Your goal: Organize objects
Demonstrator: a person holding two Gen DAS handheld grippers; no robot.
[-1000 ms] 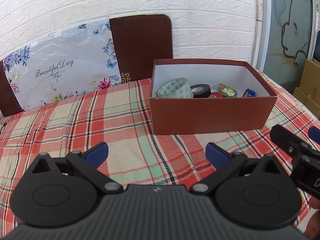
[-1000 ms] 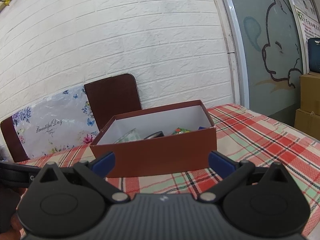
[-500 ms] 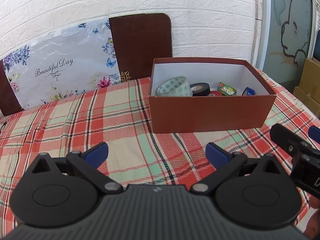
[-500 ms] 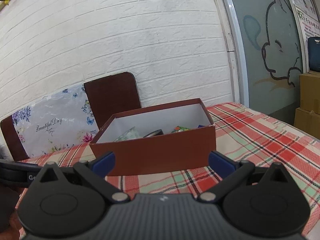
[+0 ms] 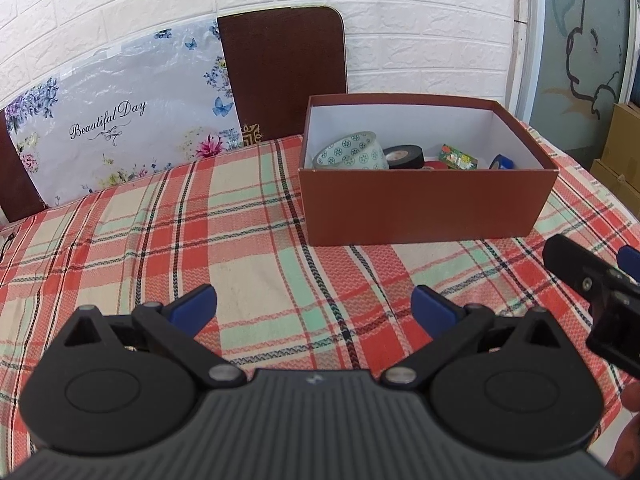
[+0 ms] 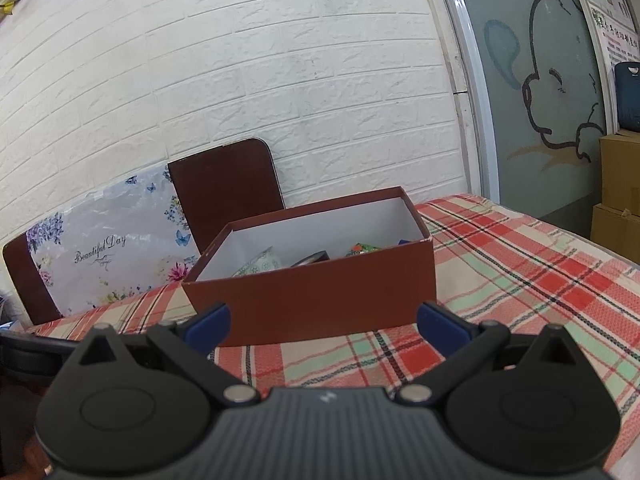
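A brown cardboard box (image 5: 424,208) with a white inside stands on the plaid tablecloth (image 5: 224,248). Inside lie a patterned green-white tape roll (image 5: 352,152), a black tape roll (image 5: 404,156), a small green packet (image 5: 458,159) and a blue roll (image 5: 502,163). My left gripper (image 5: 314,306) is open over bare cloth, well in front of the box. My right gripper (image 6: 324,326) is open too, low and close before the box (image 6: 320,300). Its black body (image 5: 592,292) shows at the right edge of the left wrist view.
Two dark brown chair backs (image 5: 284,76) and a floral "Beautiful Day" sheet (image 5: 120,120) stand behind the table against a white brick wall. Cardboard cartons (image 6: 618,196) are stacked at the far right beside a glass panel with a cartoon drawing.
Both views have drifted slightly; the box sits a touch higher and farther in each. Both grippers stay open and hold nothing.
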